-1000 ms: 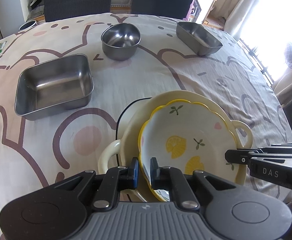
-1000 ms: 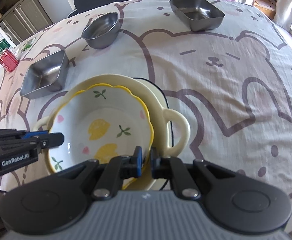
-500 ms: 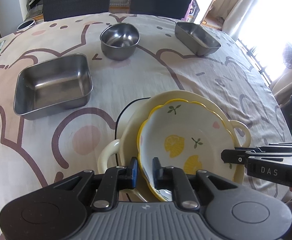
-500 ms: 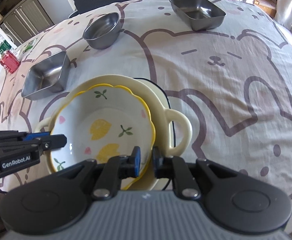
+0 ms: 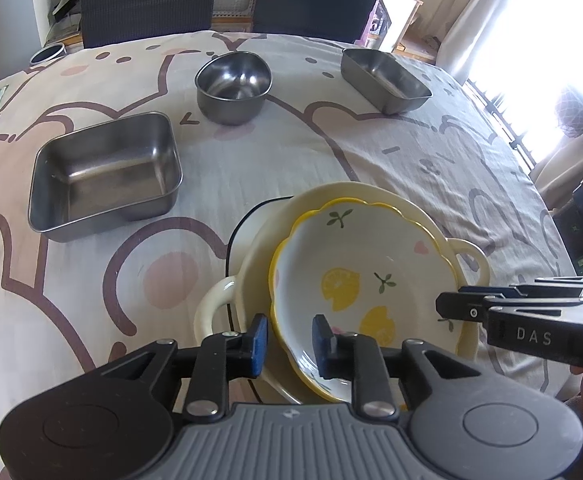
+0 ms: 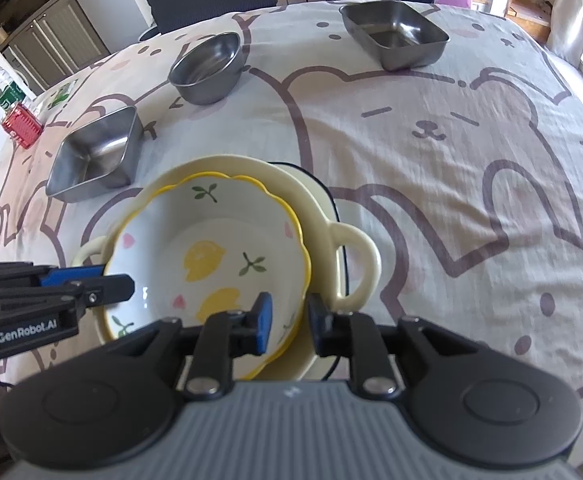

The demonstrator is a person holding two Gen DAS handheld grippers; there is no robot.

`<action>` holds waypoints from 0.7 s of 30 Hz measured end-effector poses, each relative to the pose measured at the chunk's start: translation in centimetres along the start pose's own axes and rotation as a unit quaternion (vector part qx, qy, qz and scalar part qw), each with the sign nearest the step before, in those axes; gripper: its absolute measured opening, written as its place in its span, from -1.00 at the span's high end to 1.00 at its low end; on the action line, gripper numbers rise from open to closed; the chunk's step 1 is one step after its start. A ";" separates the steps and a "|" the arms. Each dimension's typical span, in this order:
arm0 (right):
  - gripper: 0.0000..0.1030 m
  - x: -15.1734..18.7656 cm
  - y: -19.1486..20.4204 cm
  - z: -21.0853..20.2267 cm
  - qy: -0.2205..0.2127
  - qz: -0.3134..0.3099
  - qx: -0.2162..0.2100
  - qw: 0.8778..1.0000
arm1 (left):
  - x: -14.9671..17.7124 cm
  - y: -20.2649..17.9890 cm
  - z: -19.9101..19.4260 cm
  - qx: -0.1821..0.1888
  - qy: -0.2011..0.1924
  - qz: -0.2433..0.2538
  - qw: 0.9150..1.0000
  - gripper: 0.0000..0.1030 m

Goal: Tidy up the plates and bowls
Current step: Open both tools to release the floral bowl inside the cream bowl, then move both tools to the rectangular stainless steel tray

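A lemon-print bowl (image 5: pixel 367 288) (image 6: pixel 211 256) with a yellow scalloped rim rests inside a cream two-handled dish (image 5: pixel 351 194) (image 6: pixel 319 220). That dish sits on a dark-rimmed white plate (image 5: pixel 251 220). My left gripper (image 5: pixel 290 334) (image 6: pixel 123 280) straddles the bowl's near left rim. Its jaws are opening, and the pads stand clear of the rim. My right gripper (image 6: pixel 290 318) (image 5: pixel 449 305) straddles the near right rim the same way, jaws opening, with the rim loose between the pads.
Farther back on the bear-print tablecloth stand a square steel tray (image 5: pixel 103 176) (image 6: pixel 95 156), a round steel bowl (image 5: pixel 233 88) (image 6: pixel 207 68) and a rectangular steel tray (image 5: pixel 383 80) (image 6: pixel 395 36). A red container (image 6: pixel 21 130) sits at the left edge. Two dark chairs (image 5: pixel 147 0) stand behind.
Both grippers' jaws have widened from a tight pinch on the lemon bowl's rim to a visible gap. The bowl stays in the cream dish, and neither hand has moved.
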State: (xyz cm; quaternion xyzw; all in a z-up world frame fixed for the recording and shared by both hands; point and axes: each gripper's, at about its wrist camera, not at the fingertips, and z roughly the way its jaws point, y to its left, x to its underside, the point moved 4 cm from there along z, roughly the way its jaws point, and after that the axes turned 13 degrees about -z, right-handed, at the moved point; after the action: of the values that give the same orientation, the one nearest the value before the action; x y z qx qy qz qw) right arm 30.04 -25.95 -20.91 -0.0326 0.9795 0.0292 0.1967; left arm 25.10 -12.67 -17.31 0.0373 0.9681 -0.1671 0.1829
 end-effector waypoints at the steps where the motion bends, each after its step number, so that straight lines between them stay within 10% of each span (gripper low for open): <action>1: 0.46 0.0 0.0 -0.2 -0.004 0.001 0.001 1.000 | 0.0 0.0 -0.2 0.006 -0.002 -0.002 1.000 0.39; 5: 0.20 -0.4 -0.6 -2.1 -0.049 0.011 0.009 0.999 | -0.4 0.2 -2.1 0.045 -0.025 -0.014 0.999 0.08; 9: -0.14 -1.0 -0.9 -4.1 -0.105 0.023 0.003 0.994 | -1.0 1.0 -5.3 0.039 -0.099 -0.017 0.994 -0.70; 17: -0.91 -4.5 1.5 -5.4 -0.205 -0.014 0.005 0.979 | -3.4 4.0 -10.3 -0.009 -0.230 0.014 0.973 -1.00; 21: -0.99 -7.6 3.7 -4.6 -0.241 -0.028 0.000 0.970 | -5.6 6.8 -10.5 -0.012 -0.239 -0.005 0.971 -1.00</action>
State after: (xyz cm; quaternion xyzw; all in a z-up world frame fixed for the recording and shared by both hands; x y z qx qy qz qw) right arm 35.03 -22.21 -13.58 -0.0519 0.9018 0.0309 0.4279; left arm 27.61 -2.83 -8.16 -0.0110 0.8983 -0.1605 0.4089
